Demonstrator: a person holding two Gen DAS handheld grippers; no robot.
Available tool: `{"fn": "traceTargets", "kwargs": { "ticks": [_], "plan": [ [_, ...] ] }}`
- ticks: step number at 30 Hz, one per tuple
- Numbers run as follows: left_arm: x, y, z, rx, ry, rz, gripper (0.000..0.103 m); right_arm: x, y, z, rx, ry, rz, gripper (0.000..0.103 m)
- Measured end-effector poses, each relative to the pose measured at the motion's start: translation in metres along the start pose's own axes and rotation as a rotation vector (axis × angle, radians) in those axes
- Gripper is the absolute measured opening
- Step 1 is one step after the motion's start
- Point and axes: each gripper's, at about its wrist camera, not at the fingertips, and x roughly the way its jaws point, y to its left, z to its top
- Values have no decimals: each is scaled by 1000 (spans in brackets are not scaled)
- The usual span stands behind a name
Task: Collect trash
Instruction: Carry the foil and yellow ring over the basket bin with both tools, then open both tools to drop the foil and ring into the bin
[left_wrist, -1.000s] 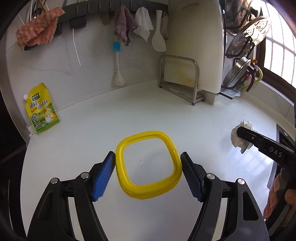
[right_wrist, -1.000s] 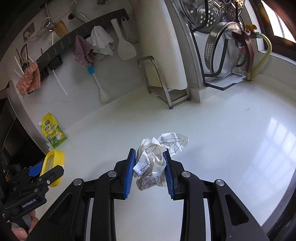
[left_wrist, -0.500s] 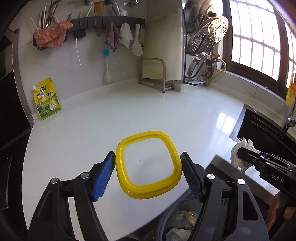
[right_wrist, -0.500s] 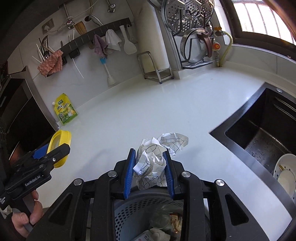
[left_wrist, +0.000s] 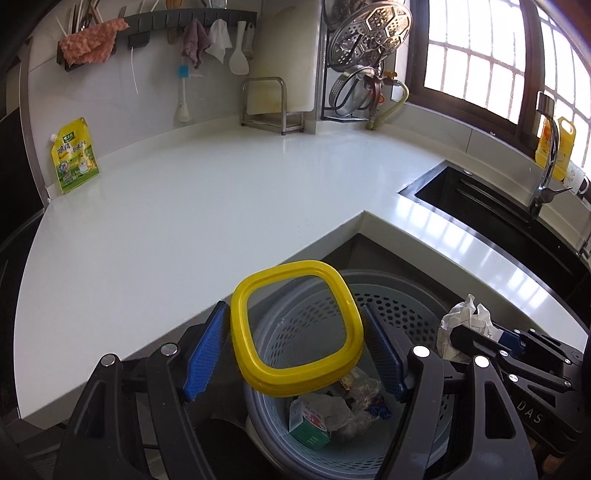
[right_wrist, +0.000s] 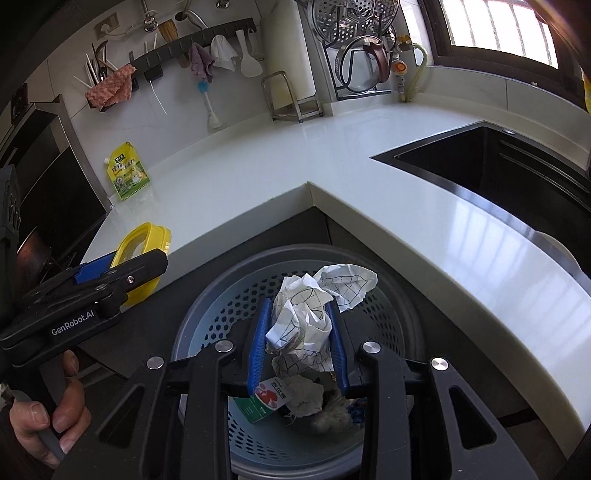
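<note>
Both grippers, left (left_wrist: 295, 350) clamping the yellow lid (left_wrist: 297, 328), right (right_wrist: 299, 343) pinching crumpled paper (right_wrist: 314, 306), have swung from countertop (left_wrist: 184, 206) to over the bin (left_wrist: 402, 295), ready to drop.

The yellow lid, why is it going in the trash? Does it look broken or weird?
The yellow lid, held in the left gripper over the trash bin, shows no crack or dirt. That is odd beside the crumpled paper in the right gripper.

Yellow lid (left_wrist: 297, 328), crumpled paper (right_wrist: 310, 317) over bin (right_wrist: 207, 317)
</note>
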Motion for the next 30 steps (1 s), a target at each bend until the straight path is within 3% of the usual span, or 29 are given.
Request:
{"fn": "traceTargets", "kwargs": {
  "ticks": [8, 13, 16, 18, 20, 30],
  "plan": [
    [9, -9, -25, 5, 86, -23, 71, -4, 2, -20, -8, 25, -14, 31],
    [7, -9, -32, 2, 95, -31, 73, -7, 4, -21, -10, 25, -9, 31],
    [6, -7, -32, -6, 99, -28, 73, -11, 5, -20, -14, 9, -14, 40],
    [5, -5, -31, -13, 102, -20, 82, -14, 5, -20, -12, -2, -17, 48],
    [4, -3, -31, -17, 104, -5, 84, -16, 3, -20, -3, -11, -23, 56],
    [1, -1, -31, -34, 111, -3, 90, -18, 1, -20, 12, -20, -33, 60]
  ]
}}
